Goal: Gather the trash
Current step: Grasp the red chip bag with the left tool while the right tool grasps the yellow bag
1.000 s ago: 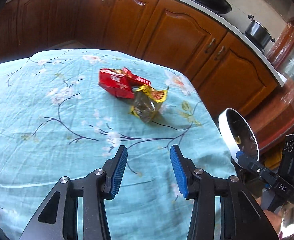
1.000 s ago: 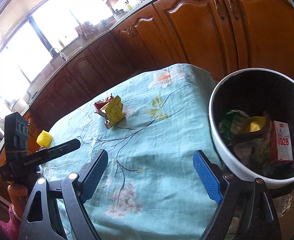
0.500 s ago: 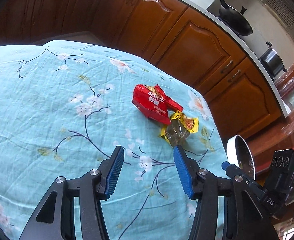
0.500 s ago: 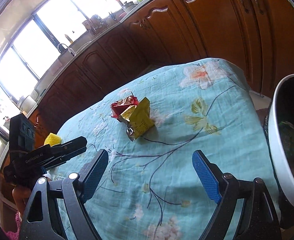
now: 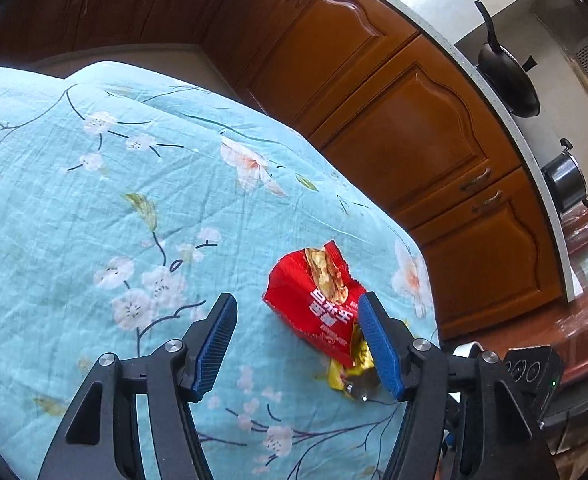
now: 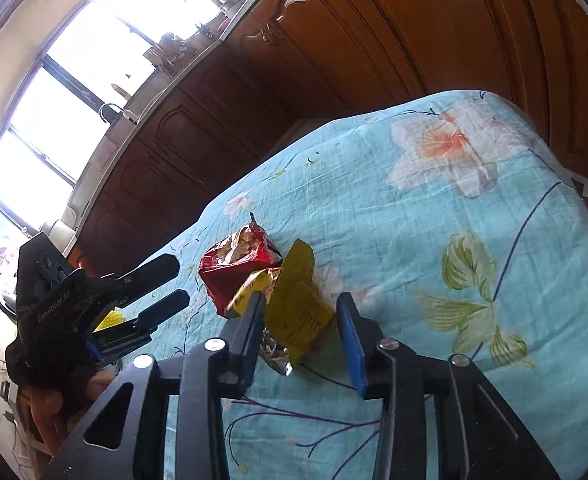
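A crumpled red snack wrapper [image 5: 314, 300] lies on the teal flowered tablecloth [image 5: 93, 200], with a yellow wrapper [image 5: 354, 364] tucked against its near side. My left gripper [image 5: 294, 308] hovers over the red wrapper. Its jaws are opening, and the wrapper sits between them by the right finger, not pinched. In the right wrist view the yellow wrapper [image 6: 298, 308] stands between the fingers of my right gripper [image 6: 301, 300]. Those jaws are closing around it, with a small gap still at the right pad. The red wrapper [image 6: 233, 272] lies just behind, and the left gripper [image 6: 173, 284] reaches in from the left.
Wooden kitchen cabinets [image 5: 394, 120] wrap around the table's far side. A wok [image 5: 506, 80] and a pot [image 5: 566, 180] sit on the counter. A white bin rim [image 5: 468, 348] peeks out past the table's right edge. A bright window [image 6: 73, 92] fills the upper left.
Both grippers have moved forward and down onto the two wrappers. The left jaws have widened and the right jaws have narrowed around the yellow wrapper. The bin has slid out of the right wrist view.
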### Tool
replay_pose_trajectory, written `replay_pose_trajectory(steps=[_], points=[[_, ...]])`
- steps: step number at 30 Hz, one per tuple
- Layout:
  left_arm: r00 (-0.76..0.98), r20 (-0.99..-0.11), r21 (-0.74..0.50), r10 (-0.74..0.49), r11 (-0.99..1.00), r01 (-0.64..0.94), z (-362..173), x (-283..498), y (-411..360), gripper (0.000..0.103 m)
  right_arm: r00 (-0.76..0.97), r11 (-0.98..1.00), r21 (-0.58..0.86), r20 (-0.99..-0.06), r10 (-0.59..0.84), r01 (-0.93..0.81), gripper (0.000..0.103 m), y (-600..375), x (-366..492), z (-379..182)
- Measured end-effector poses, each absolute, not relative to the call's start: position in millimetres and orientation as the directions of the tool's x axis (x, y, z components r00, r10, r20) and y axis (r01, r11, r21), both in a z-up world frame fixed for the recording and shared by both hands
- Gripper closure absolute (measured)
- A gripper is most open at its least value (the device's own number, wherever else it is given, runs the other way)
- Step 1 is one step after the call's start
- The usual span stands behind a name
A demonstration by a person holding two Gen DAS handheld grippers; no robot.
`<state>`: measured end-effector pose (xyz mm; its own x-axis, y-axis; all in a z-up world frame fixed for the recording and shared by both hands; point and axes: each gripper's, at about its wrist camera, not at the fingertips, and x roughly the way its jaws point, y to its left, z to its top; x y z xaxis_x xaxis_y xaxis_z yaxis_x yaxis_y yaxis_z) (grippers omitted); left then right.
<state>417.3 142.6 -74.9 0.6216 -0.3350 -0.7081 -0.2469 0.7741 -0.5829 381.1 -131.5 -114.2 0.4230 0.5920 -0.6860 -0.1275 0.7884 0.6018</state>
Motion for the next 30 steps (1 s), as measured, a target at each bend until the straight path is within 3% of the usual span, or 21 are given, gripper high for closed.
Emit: replay_pose_trajectory(steps=[1, 2, 6, 8, 11, 13, 14, 30], points=[[0.614, -0.714, -0.581, -0.337, 0.773, -0.253, -79, 424, 141, 0.041, 0.423, 0.792, 0.596, -0.688, 0.590, -0.135, 0.090, -131, 381, -114], [0.605, -0.721, -0.580, -0.339, 0.773, -0.259, -83, 430, 140, 0.041, 0.429, 0.797, 0.587, -0.689, 0.584, -0.143, 0.092, -131, 379, -111], [0.581, -0.739, -0.563, -0.341, 0.786, -0.255, -95, 446, 130, 0.043, 0.446, 0.809, 0.564, -0.688, 0.572, -0.167, 0.096, -140, 365, -101], [0.576, -0.745, -0.550, -0.337, 0.798, -0.245, -98, 450, 124, 0.050, 0.457, 0.806, 0.570, -0.680, 0.572, -0.160, 0.096, -150, 356, -97], [0.575, -0.749, -0.526, -0.328, 0.822, -0.217, -100, 455, 114, 0.070, 0.475, 0.798, 0.585, -0.667, 0.574, -0.144, 0.096, -166, 344, -93], [0.580, -0.744, -0.519, -0.332, 0.833, -0.189, -99, 453, 106, 0.095, 0.488, 0.798, 0.586, -0.662, 0.570, -0.137, 0.096, -176, 334, -90], [0.581, -0.738, -0.524, -0.345, 0.835, -0.170, -97, 451, 102, 0.098, 0.494, 0.800, 0.585, -0.660, 0.565, -0.134, 0.096, -181, 330, -88], [0.630, -0.691, -0.382, -0.354, 0.919, 0.097, -49, 363, 11, 0.100, 0.590, 0.826, 0.553, -0.633, 0.502, -0.111, 0.096, -245, 272, -54]])
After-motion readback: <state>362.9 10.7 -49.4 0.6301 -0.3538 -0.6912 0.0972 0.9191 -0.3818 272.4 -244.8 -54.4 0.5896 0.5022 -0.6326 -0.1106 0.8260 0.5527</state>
